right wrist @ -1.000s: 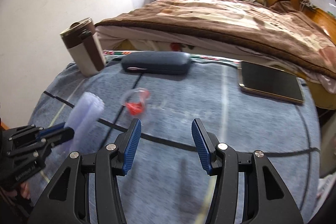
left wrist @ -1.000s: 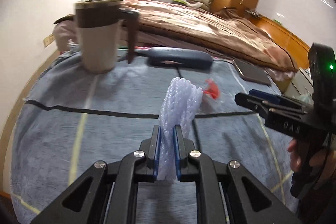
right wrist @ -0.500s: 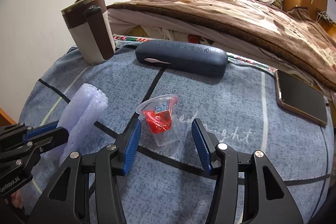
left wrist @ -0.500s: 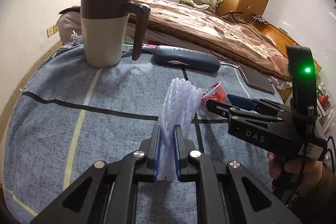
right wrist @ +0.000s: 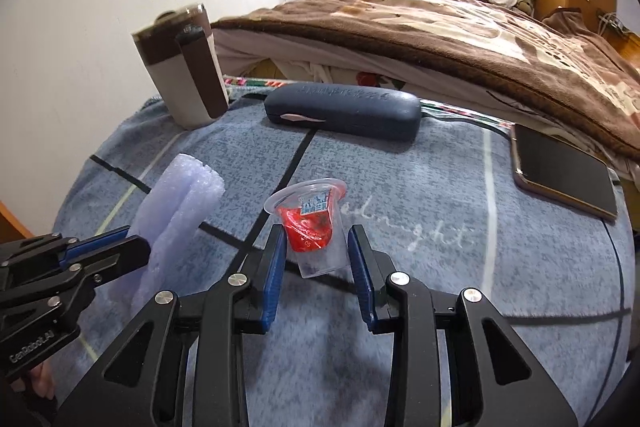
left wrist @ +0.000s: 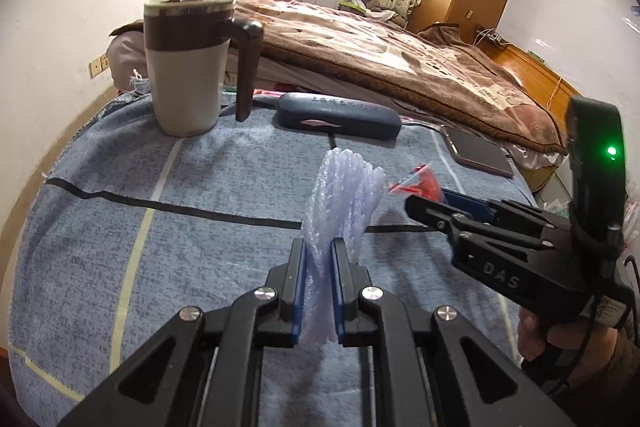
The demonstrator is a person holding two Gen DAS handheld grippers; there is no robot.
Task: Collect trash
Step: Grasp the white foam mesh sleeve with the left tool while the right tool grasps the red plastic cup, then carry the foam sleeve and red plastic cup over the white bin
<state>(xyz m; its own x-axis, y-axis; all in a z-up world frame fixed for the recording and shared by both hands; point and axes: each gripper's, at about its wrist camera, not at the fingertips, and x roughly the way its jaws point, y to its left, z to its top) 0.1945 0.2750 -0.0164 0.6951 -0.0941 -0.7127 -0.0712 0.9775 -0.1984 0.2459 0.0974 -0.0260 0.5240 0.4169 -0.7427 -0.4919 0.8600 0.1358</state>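
- The clear jelly cup with its red wrapper lies tilted on the blue cloth, between your right gripper's closing jaws, not yet pinched.
- Your left gripper is clamped on the bubble wrap.

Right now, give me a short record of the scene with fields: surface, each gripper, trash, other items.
surface: blue-grey cloth
left gripper: shut on bubble wrap
right gripper: jaws closing around clear plastic cup with red wrapper inside
other items: lidded mug, glasses case, phone
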